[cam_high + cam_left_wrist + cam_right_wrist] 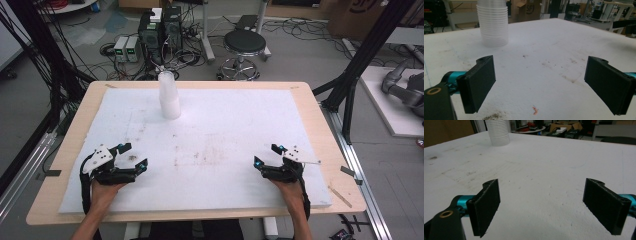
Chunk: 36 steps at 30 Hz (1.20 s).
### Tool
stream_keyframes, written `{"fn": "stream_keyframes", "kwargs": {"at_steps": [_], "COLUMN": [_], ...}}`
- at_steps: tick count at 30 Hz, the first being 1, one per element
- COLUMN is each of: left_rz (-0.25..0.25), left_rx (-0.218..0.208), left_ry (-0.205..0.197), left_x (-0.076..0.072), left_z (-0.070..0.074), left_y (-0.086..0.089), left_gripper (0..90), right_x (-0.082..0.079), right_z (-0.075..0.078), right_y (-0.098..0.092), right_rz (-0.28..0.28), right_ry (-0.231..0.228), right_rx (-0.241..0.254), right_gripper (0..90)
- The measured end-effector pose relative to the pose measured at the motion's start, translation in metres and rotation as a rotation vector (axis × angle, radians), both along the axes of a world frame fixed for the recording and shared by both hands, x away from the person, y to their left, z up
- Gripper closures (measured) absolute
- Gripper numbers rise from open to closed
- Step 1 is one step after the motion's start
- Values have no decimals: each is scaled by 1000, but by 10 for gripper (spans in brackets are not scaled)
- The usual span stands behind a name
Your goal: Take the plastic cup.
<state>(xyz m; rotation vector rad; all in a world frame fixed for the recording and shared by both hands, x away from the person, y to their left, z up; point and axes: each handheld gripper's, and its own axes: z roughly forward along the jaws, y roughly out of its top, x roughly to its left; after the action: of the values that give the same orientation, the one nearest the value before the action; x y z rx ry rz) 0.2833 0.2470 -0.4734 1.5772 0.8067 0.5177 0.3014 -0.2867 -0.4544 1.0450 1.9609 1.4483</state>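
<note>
A tall stack of clear plastic cups stands upside down at the back of the white foam sheet, left of centre. The same stack rises at the top left of the left gripper view and at the top of the right gripper view. My left gripper rests near the front left of the sheet, jaws wide apart and empty. My right gripper sits near the front right, open too, with only bare foam between its jaws. Both point toward the middle of the sheet, far from the cups.
The foam sheet lies on a wooden table and carries brown stains and specks. A small pink scrap lies just ahead of the left gripper. Beyond the table stand a black stool, computer boxes and cables.
</note>
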Motion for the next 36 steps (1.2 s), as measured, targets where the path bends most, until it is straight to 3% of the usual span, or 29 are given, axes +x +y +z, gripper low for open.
{"fn": "stream_keyframes", "kwargs": {"at_steps": [13, 30, 36], "left_rz": [5, 22, 51], "left_rx": [10, -17, -10], "left_ry": [-7, 11, -17], "left_x": [-1, 1, 5], "left_z": [0, 1, 17], "left_y": [-1, 2, 5], "left_gripper": [98, 96, 96], "right_x": [0, -1, -2], "right_z": [0, 0, 0], "right_y": [0, 0, 0], "right_rz": [7, 5, 9], "right_ry": [2, -8, -12], "right_rx": [4, 5, 4], "right_gripper": [143, 143, 143]}}
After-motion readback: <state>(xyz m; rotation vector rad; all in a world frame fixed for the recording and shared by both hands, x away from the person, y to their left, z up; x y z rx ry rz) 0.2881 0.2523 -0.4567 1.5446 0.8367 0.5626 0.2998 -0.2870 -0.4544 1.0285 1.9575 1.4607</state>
